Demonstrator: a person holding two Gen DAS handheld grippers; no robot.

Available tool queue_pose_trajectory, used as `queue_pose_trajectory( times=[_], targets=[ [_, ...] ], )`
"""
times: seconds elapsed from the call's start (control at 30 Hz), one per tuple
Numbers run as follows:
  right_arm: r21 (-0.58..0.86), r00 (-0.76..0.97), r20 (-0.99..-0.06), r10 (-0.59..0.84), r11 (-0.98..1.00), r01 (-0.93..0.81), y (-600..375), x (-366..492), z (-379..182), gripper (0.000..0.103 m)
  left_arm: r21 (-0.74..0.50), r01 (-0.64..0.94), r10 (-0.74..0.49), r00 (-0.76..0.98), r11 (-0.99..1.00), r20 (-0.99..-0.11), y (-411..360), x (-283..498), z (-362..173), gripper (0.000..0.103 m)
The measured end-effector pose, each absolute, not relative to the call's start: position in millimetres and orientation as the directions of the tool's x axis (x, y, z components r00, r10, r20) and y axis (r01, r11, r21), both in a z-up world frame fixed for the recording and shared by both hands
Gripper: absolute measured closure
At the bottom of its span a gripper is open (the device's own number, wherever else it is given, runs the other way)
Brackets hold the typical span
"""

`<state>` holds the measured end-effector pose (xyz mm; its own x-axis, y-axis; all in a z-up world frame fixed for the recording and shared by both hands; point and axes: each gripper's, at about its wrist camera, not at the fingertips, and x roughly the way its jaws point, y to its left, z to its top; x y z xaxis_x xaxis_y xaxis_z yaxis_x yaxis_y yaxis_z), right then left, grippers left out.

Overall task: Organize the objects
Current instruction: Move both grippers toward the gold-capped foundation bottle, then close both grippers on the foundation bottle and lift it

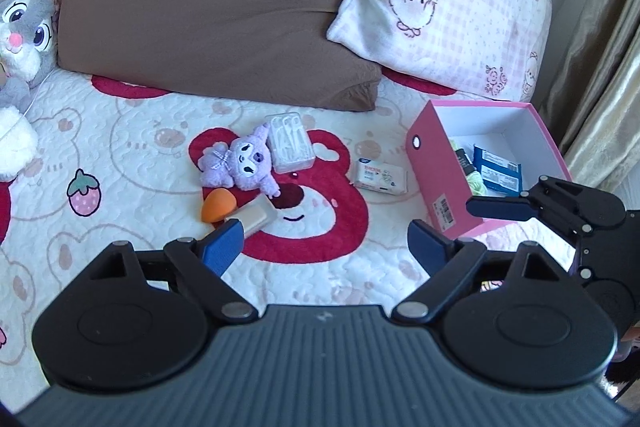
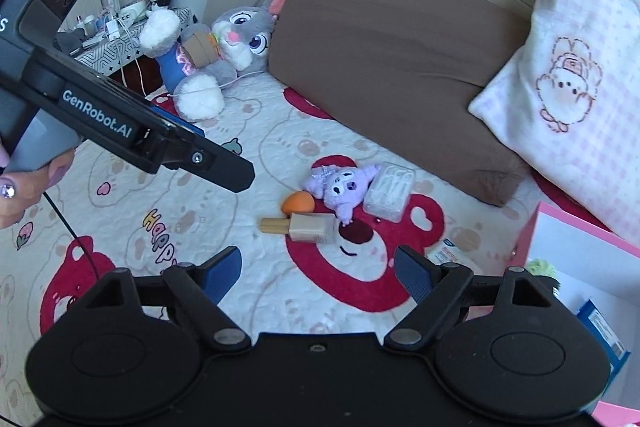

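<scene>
Both the left gripper [image 1: 324, 247] and right gripper [image 2: 316, 273] gape empty. Only the left view shows inside the pink box [image 1: 448, 163]; the right crops it, showing the beige bottle [image 2: 310, 227] beyond its jaws.

Your left gripper [image 1: 324, 243] hangs tilted down over the bedspread [image 1: 120, 155], jaws spread wide with nothing between them. Your right gripper [image 2: 318, 269] hangs beside it over the same bedspread, likewise agape and empty. Your left hand [image 2: 24, 187] clasps the grey handle.
</scene>
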<state>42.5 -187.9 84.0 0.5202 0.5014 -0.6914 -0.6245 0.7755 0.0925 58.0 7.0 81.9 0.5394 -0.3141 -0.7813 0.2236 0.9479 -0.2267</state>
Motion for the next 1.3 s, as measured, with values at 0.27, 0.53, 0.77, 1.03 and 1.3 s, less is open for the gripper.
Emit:
queue_pose_trajectory(
  times=[0.27,0.53,0.77,1.03,1.3],
  targets=[
    [0.08,0.545,-0.628,0.555,0.743,-0.665,-147.1,67.4,25.2,0.017,-0.251,0.198,-0.319,0.575,0.948,-0.754,38.1,81.7,21.3,0.013],
    [0.073,0.489,-0.673,0.555,0.708,-0.702,-113.2,99.9,-37.5,0.017,-0.24,0.2,-0.312,0.562,0.95,-0.766,54.6,94.7,-37.1,0.013],
    [0.057,0.504,-0.681,0.531,0.725,-0.687,-91.7,120.1,-80.4,0.019,-0.251,0.182,-0.31,0.555,0.951,-0.772,61.8,109.5,-79.7,0.013],
    [-0.022,0.535,-0.689,0.489,0.724,-0.69,-71.0,131.8,-114.6,0.018,-0.232,0.192,-0.301,0.538,0.953,-0.788,58.5,121.3,-101.7,0.013],
    [0.049,0.534,-0.663,0.525,0.742,-0.668,-65.5,146.7,-129.4,0.016,-0.221,0.194,-0.292,0.535,0.956,-0.793,52.1,129.0,-117.5,0.015]
  ],
)
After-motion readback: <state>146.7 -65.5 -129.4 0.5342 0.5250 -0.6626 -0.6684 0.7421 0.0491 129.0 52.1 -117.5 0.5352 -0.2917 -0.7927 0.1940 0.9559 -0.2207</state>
